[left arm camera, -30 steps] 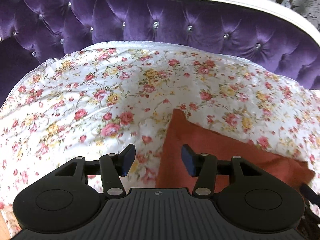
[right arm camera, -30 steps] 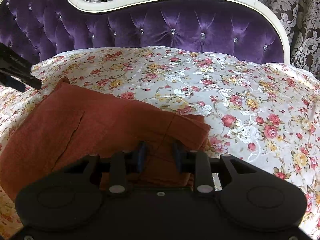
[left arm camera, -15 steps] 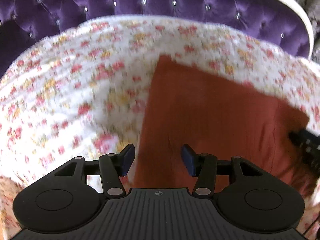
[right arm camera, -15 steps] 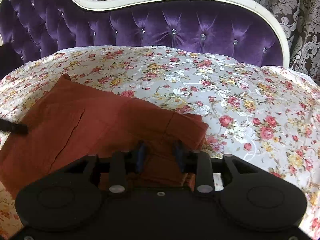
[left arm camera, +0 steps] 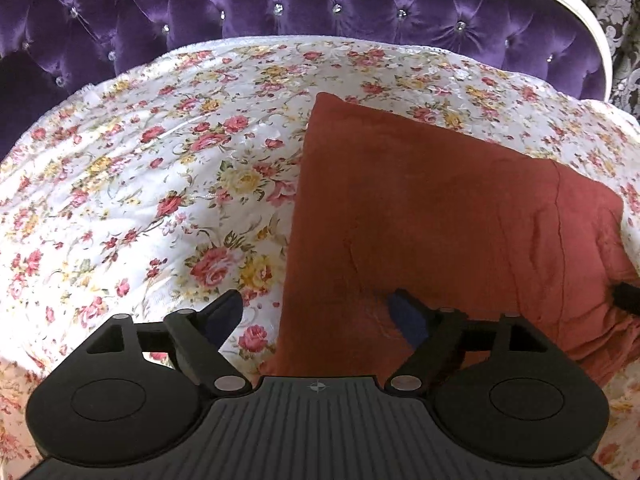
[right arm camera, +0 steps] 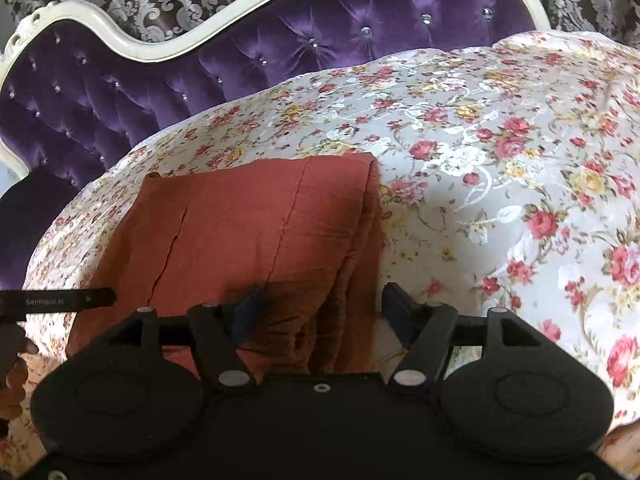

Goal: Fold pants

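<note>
Rust-red pants [left arm camera: 440, 216] lie folded into a flat rectangle on the floral bedspread [left arm camera: 140, 184], near edge of bed. Left gripper [left arm camera: 316, 314] jaws wide, straddling the pants' left near edge. Right gripper [right arm camera: 320, 304] jaws wide over the right near edge, holding nothing. Purple tufted headboard [right arm camera: 120, 92] on far side.

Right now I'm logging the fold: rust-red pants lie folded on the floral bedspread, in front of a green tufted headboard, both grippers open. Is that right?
One detail is wrong: the tufted headboard is purple, not green, as the right wrist view shows. The rest holds: the rust-red pants lie folded on the floral bedspread, and the left gripper and right gripper are both open.
</note>
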`<state>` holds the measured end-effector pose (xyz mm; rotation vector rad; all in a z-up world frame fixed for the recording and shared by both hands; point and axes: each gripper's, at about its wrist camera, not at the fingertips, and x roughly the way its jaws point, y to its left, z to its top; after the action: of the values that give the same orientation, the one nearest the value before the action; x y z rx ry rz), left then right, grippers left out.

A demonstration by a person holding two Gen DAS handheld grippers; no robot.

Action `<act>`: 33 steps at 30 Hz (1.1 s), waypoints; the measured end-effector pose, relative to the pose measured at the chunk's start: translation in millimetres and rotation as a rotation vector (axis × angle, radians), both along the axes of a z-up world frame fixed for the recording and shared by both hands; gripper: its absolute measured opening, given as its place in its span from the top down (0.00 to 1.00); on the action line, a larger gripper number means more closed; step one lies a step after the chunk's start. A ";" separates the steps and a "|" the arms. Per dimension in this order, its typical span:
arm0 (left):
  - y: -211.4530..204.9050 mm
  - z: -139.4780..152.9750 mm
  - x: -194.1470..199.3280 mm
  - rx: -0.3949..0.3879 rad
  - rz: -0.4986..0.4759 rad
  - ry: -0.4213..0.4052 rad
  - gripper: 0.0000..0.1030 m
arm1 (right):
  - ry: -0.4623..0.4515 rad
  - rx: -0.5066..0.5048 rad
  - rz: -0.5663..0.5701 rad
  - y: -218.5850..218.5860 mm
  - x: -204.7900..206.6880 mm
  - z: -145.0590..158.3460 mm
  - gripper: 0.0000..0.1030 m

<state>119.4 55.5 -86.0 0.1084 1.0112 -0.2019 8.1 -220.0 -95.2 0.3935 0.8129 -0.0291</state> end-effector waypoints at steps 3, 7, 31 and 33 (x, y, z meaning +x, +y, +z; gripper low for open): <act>2.4 -2.8 8.1 -0.029 -0.005 0.020 0.16 | -0.006 0.009 0.027 -0.7 7.0 -1.7 0.28; 0.6 -6.9 20.0 -0.063 -0.025 0.036 0.10 | -0.021 0.039 0.050 -4.5 16.9 -5.8 0.28; -51.3 65.1 80.9 -0.079 -0.071 -0.204 0.82 | -0.222 -0.166 0.136 -1.2 89.5 57.7 0.70; -58.1 57.6 105.0 -0.090 -0.064 -0.178 0.82 | -0.205 -0.169 0.132 -7.1 111.1 51.7 0.70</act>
<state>224.4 -2.6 -28.4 0.0757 0.8207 -0.2905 119.2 -227.1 -43.5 0.1787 0.6270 0.0644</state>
